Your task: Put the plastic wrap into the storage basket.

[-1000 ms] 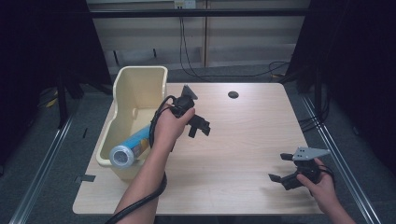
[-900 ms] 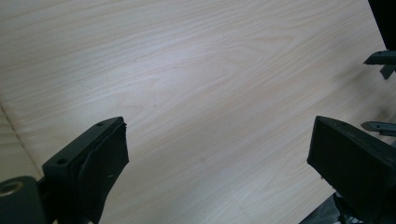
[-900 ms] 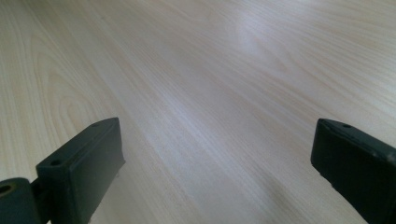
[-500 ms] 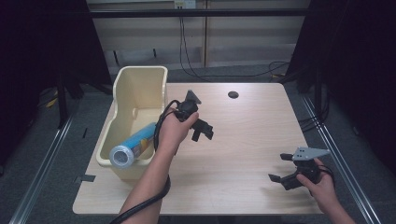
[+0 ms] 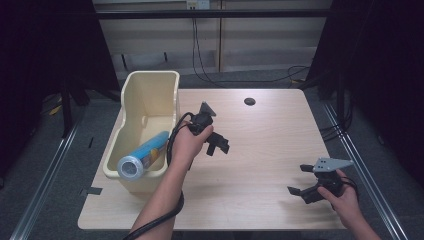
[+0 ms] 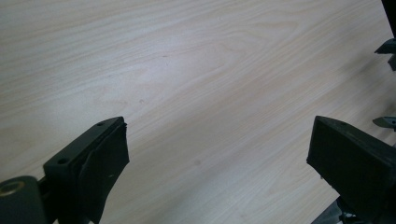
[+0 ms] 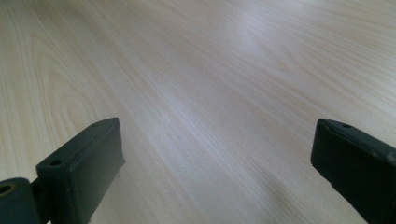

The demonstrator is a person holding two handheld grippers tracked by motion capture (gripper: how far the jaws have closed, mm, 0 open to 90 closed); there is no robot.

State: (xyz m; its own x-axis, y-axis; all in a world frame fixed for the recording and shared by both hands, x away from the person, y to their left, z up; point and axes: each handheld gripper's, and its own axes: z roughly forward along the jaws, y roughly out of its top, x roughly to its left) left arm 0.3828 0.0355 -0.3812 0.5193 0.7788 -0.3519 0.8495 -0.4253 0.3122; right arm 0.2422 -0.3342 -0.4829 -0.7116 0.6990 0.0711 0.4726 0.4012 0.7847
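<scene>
Cylinder is lying tilted in the cream bin at the bench's left edge, silver end cap facing the near wall, blue body running back and up toward the bin's middle. Left tongs are hanging over the bare bench just right of the bin, jaws spread wide with nothing between them; the left gripper view is showing both black jaws well apart over plain wood grain. Right tongs are sitting low near the bench's near right corner, well apart from the bin, jaws likewise wide and empty; the right gripper view is showing the same gap over wood. Judging the cylinder: probably a light tube or can, rigid walls, smooth printed skin, likely to roll and slip under a shallow pinch. Best hold looks to be across the body at mid-length, jaws square to its axis, clear of the bin's wall. The cap end looks too broad and slick to trust.
</scene>
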